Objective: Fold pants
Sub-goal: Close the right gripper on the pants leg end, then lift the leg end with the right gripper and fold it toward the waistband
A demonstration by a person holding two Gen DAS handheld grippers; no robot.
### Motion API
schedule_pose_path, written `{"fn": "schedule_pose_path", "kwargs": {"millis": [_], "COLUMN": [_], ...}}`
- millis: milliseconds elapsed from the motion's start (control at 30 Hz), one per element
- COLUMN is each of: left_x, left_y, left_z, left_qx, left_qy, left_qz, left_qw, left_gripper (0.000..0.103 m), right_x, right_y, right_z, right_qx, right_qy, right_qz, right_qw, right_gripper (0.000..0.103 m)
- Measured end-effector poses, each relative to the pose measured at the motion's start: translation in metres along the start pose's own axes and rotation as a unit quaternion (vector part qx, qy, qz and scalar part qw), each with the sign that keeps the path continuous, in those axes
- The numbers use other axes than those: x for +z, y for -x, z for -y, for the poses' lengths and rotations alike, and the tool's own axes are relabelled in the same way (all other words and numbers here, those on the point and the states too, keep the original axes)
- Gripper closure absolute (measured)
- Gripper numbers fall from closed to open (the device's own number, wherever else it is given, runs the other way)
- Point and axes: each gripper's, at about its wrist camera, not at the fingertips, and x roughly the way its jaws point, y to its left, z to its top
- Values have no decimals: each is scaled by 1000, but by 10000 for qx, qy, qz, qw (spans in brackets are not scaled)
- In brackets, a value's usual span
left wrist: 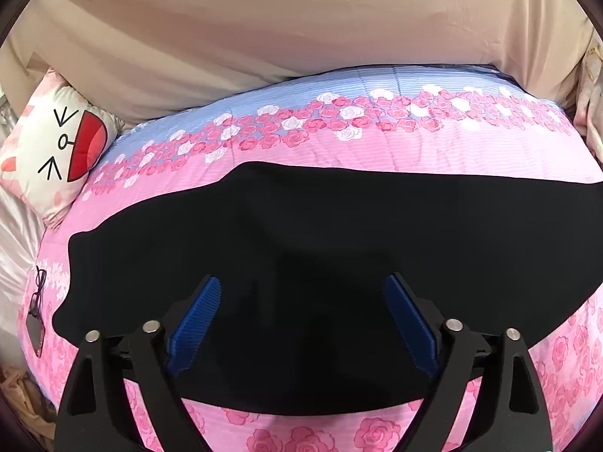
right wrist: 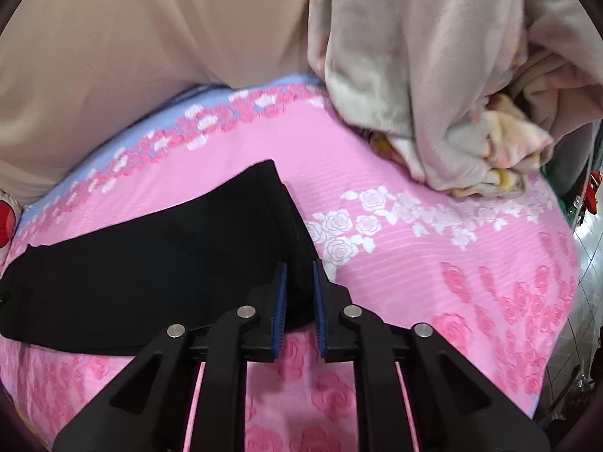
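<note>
Black pants (left wrist: pixel 320 256) lie flat across a pink rose-print quilt (left wrist: pixel 377 150), folded lengthwise into one long band. My left gripper (left wrist: pixel 301 290) is open wide, hovering over the middle of the pants with blue pads (left wrist: pixel 196 320) apart and empty. In the right wrist view the pants (right wrist: pixel 169 256) end at a wide edge on the right. My right gripper (right wrist: pixel 300 278) sits at that end's near corner with its jaws narrowly parted; the black cloth shows between the pads (right wrist: pixel 279 301), but I cannot tell if it is pinched.
A cartoon-face pillow (left wrist: pixel 56 150) lies at the left. Glasses (left wrist: pixel 37 293) and a phone (left wrist: pixel 34 329) rest on the quilt's left edge. A crumpled beige blanket (right wrist: pixel 433 75) is heaped at the far right. A beige sheet (left wrist: pixel 264 37) lies behind the quilt.
</note>
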Motion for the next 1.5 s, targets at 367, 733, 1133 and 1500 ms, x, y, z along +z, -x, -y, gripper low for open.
{"fn": "schedule_pose_path", "kwargs": {"millis": [367,733,1133,1500], "left_x": [-11,-24,-23,-25], "left_y": [-13,-10,-13,-42], "left_z": [9,0,-15,-22], "left_qx": [-83,24,111,99], "left_qy": [-77,-73,49,146], "left_qz": [-228,-211,-268,-487], "left_qw": [9997,9997,9996,9987], "left_gripper": [15,15,15,14], "right_x": [-13,-24,-5,-5], "right_y": [4,-17,-40,-43], "right_z": [22,23,4,2], "right_qx": [-228,283,243,380], "right_qy": [-386,-597,-344,-478], "right_qz": [61,-296,-309,-321], "right_qw": [9990,9974,9986,9976], "right_gripper": [55,51,54,70]}}
